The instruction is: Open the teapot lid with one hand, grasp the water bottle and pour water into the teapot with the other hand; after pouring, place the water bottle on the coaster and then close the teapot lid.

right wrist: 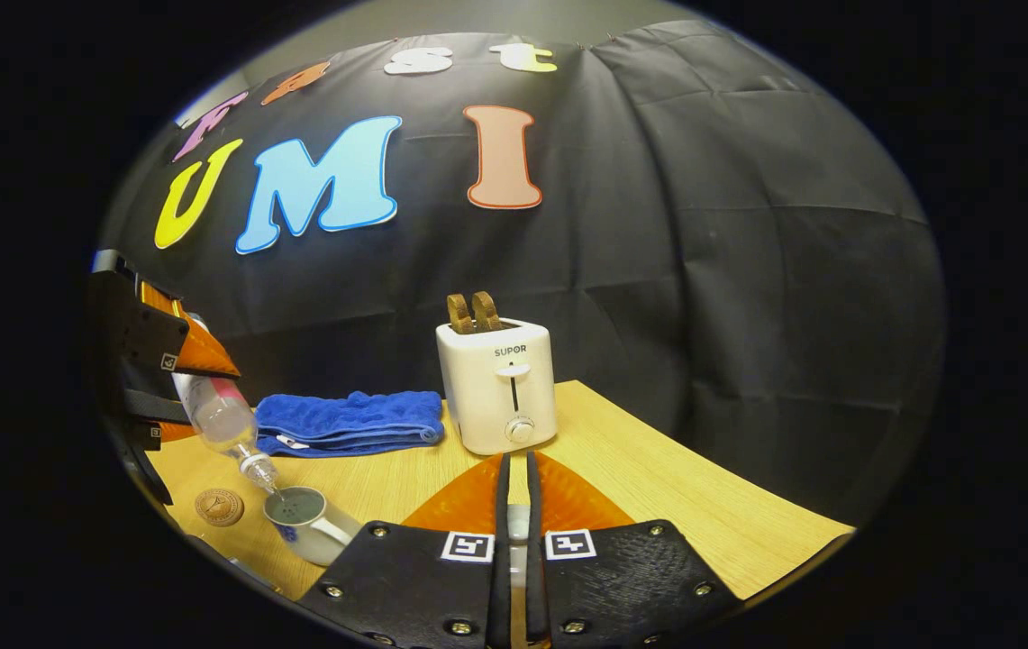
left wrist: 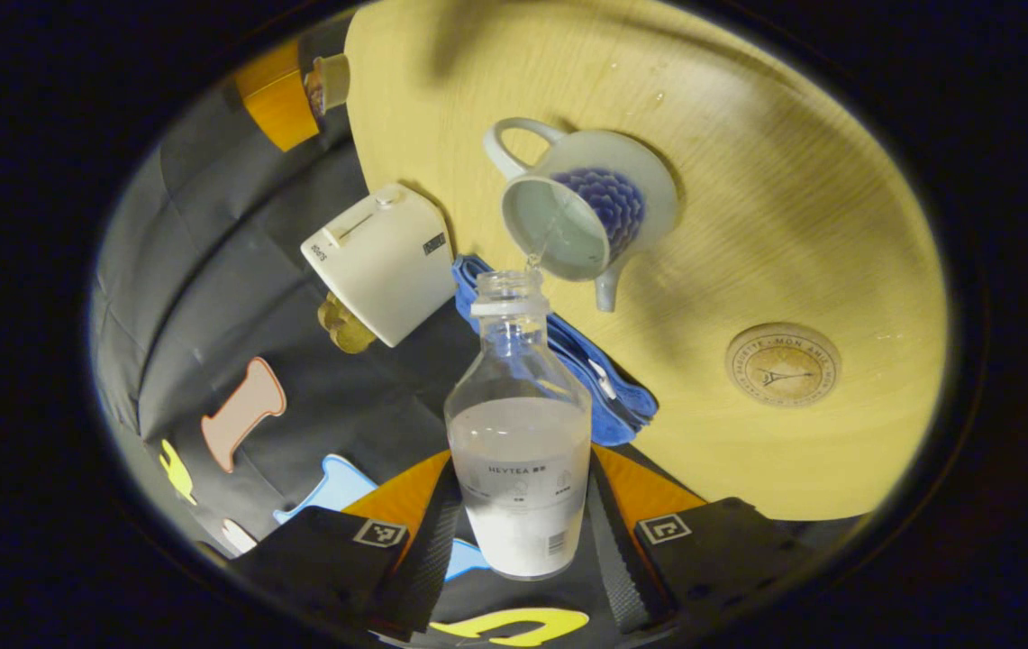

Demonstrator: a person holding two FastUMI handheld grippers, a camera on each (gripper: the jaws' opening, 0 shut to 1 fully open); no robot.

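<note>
Pouring water into the open teapot

Tilting the water bottle (left wrist: 521, 451) over the teapot (left wrist: 581, 212), the left claw (left wrist: 523, 541) is gripping the bottle's lower body with both fingers pressing on its sides. The bottle mouth is hanging just above the teapot's open rim, and a thin stream of water is falling inside. To do this step well, the person is needing to keep the mouth over the middle of the opening, to tip slowly so the stream is not jumping past the rim onto the counter (left wrist: 793, 225), and to keep the grip firm as the weight is changing. The coaster (left wrist: 782, 363) is lying near the teapot, on the spout's side, free for the bottle afterwards.

In the right gripper view the right claw (right wrist: 514, 532) is nearly closed, and something pale is sitting in the narrow gap between its fingers; I judge it is the lid, but it is too hidden to be sure. How full the teapot is, I cannot tell. A toaster (right wrist: 497, 388) and a blue towel (right wrist: 347, 419) are standing behind, apart from the pouring.
</note>
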